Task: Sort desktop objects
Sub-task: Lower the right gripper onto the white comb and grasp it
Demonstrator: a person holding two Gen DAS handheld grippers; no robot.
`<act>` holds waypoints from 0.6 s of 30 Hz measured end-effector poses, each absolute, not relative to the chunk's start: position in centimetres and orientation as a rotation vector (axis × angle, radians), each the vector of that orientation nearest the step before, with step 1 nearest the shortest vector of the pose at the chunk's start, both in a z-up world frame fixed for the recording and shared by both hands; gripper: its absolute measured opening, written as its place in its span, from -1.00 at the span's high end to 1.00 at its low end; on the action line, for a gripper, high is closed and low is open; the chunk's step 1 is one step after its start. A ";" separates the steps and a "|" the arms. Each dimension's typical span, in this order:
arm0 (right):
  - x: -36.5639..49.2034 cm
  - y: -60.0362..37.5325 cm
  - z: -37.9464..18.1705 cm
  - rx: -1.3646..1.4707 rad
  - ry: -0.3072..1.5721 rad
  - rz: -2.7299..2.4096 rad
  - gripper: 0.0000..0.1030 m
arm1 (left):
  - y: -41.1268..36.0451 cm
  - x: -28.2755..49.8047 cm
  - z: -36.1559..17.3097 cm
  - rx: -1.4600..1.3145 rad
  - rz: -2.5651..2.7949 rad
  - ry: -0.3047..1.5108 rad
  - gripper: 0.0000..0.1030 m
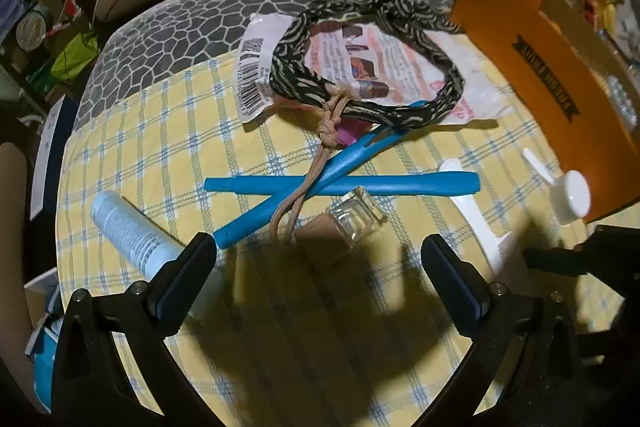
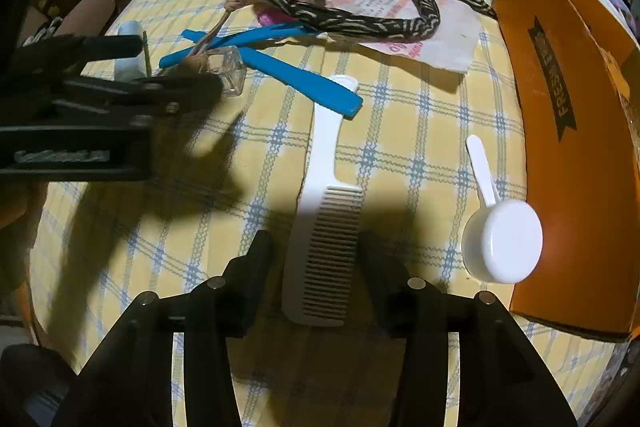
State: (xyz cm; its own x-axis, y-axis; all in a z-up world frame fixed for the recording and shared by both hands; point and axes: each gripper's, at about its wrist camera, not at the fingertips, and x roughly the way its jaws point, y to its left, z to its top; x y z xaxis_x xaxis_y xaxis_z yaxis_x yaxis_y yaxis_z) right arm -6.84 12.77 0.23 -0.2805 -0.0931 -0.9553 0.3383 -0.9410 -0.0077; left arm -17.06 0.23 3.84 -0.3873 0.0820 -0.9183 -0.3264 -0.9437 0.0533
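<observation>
1. Left wrist view: my left gripper (image 1: pixel 318 269) hangs with its jaws wide apart and nothing between them, above the yellow checked cloth (image 1: pixel 160 131). Ahead lie the small glass bottle (image 1: pixel 358 213), the crossed blue sticks (image 1: pixel 340 183), the patterned headband (image 1: pixel 360 67) on a printed packet (image 1: pixel 256 67), and a pale blue tube (image 1: pixel 128 227) near my left finger. I judge the sorting barely begun: everything is loose on the cloth.

2. Same view, limits: the orange box (image 1: pixel 540 67) runs off the right edge, so I cannot see whether anything is inside. The white comb shows only as a sliver in shadow.

3. Right wrist view: my right gripper (image 2: pixel 314 267) straddles the toothed end of the white comb (image 2: pixel 324 247); the jaws stand apart and look clear of its edges, so it is not gripped. The white scoop (image 2: pixel 502 241) sits beside the box.

4. Same view, limits: my own shadow darkens the comb's lower end, and the left gripper is blurred.
</observation>
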 end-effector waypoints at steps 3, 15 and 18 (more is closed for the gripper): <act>-6.7 12.6 0.2 1.671 0.350 -2.289 0.26 | 0.3 -17.6 3.4 -1.586 2.400 0.332 -0.99; -6.7 13.5 0.9 1.652 0.284 -2.270 0.64 | 0.9 -17.9 1.3 -1.613 2.315 0.322 -0.08; -6.8 13.5 0.9 1.656 0.285 -2.268 0.64 | 1.1 -17.9 1.3 -1.604 2.319 0.322 -0.03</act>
State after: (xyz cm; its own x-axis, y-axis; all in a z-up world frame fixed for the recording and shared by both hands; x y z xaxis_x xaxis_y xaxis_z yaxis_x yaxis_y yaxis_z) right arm -6.80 13.54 0.94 -0.2784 -0.1364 -0.9507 0.3671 -0.9298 0.0259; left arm -17.95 1.12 1.34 -0.3300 0.1189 -0.9365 -0.3700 -0.9290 0.0124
